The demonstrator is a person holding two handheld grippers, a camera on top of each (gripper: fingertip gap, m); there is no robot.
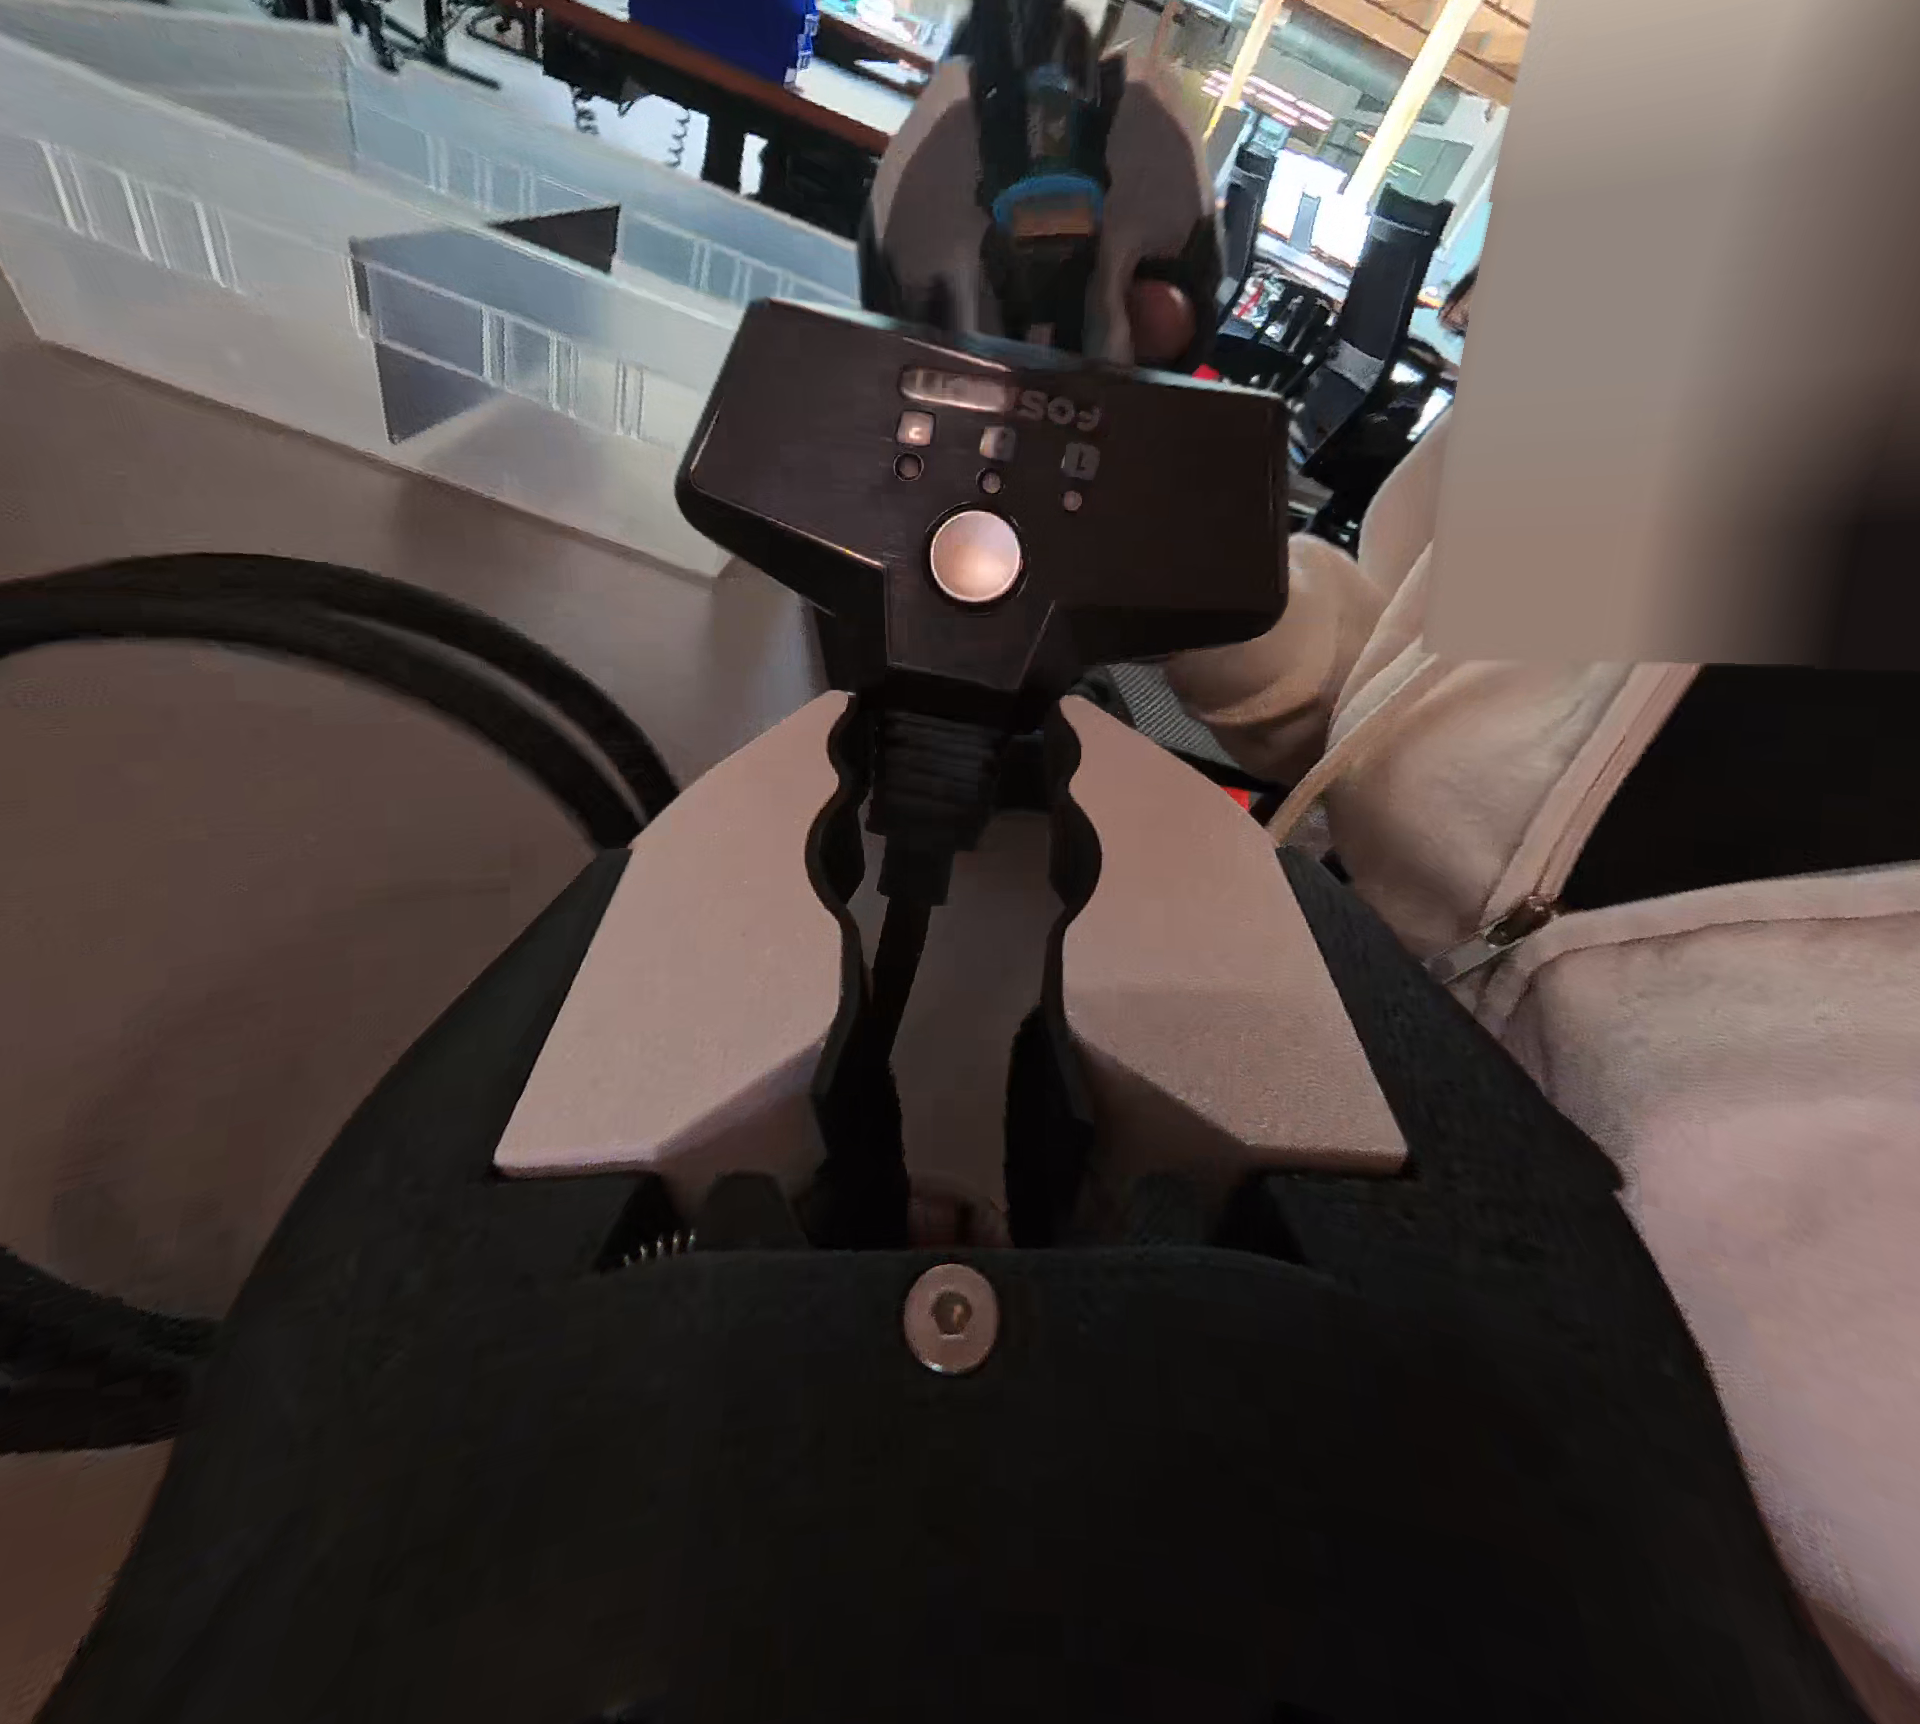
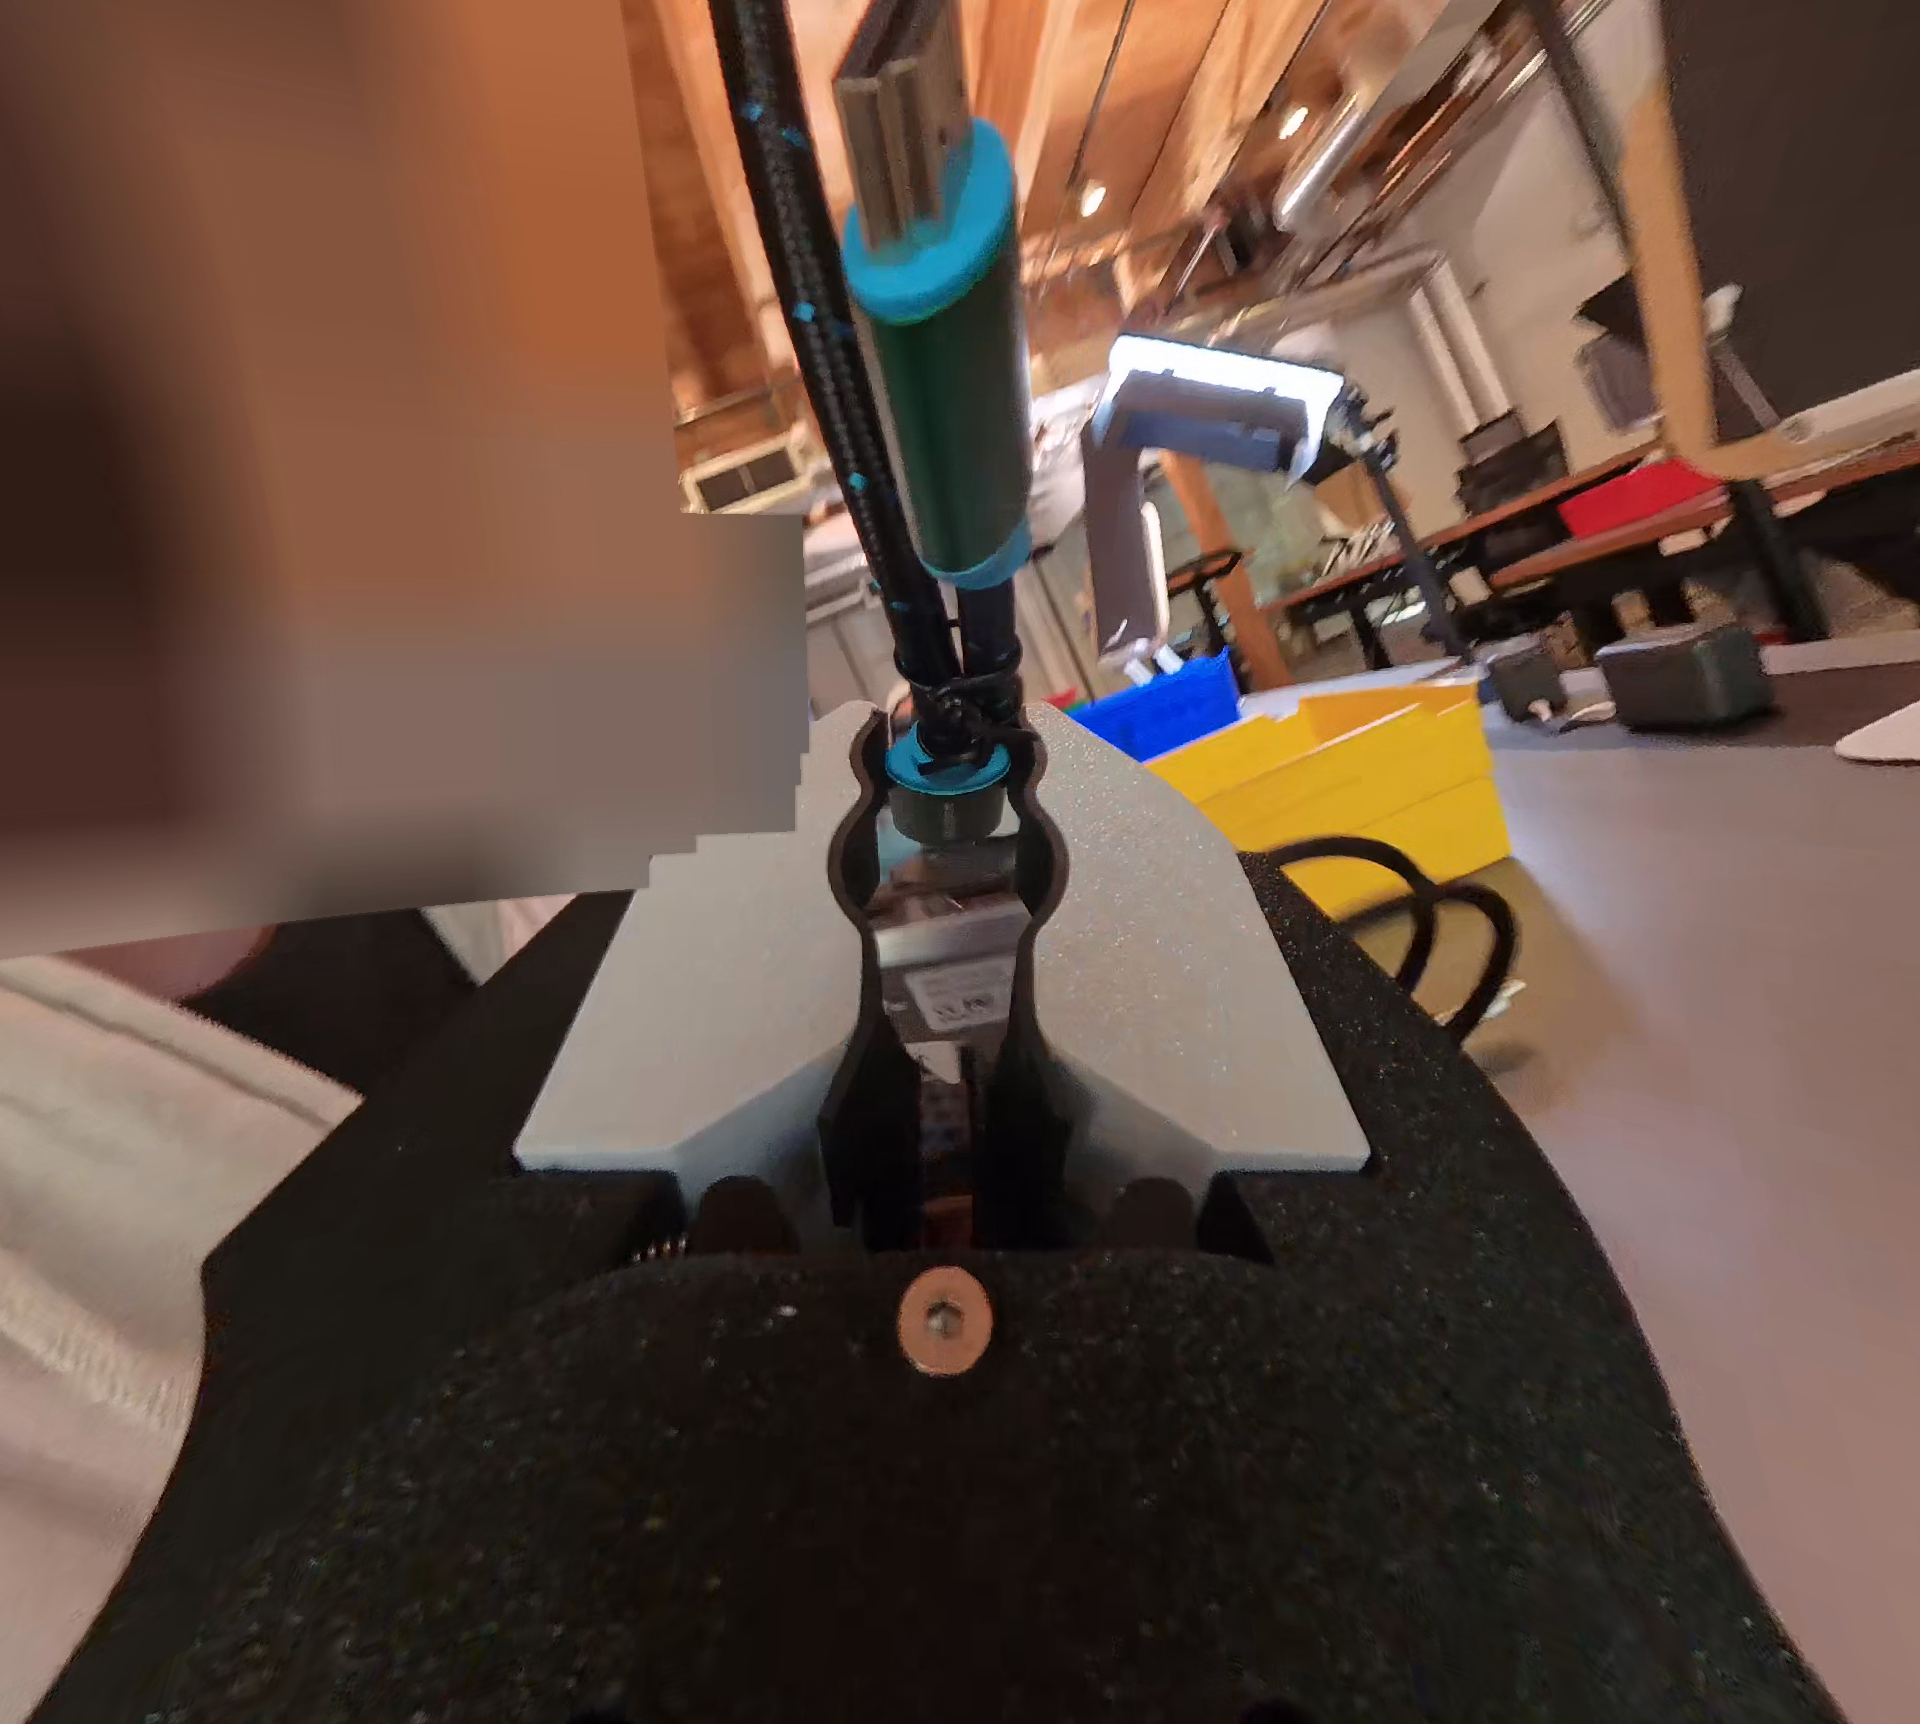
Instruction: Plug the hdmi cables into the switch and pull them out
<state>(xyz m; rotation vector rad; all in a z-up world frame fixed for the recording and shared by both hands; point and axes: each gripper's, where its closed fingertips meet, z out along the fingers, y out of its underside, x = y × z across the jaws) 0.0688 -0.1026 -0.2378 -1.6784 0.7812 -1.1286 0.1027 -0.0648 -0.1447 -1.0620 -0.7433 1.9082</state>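
In the left wrist view, the left gripper [image 1: 951, 781] is seen at the centre of the frame, its grey fingers [image 1: 727, 936] closed on the ribbed cable collar at the base of a black HDMI switch [image 1: 987, 490]. The switch is held just above the fingertips, with a round silver button and three small indicator dots on its face. Beyond the switch, at upper centre, the right gripper [image 1: 1039, 240] is seen blurred, facing the switch's far edge with a blue-collared plug [image 1: 1044, 204] between its fingers. Whether that plug is seated in the switch cannot be told. A clear plastic bin [image 1: 312, 240] sits at upper left on a grey table [image 1: 260, 947].

In the right wrist view, the right gripper [image 2: 945, 801] is closed on a plug body with a blue ring at centre frame. Above it, a second HDMI plug [image 2: 925, 292], green with blue bands and a bare metal tip, is tied beside the braided black cable [image 2: 769, 147]. A yellow bin [image 2: 1351, 781] lies at right.
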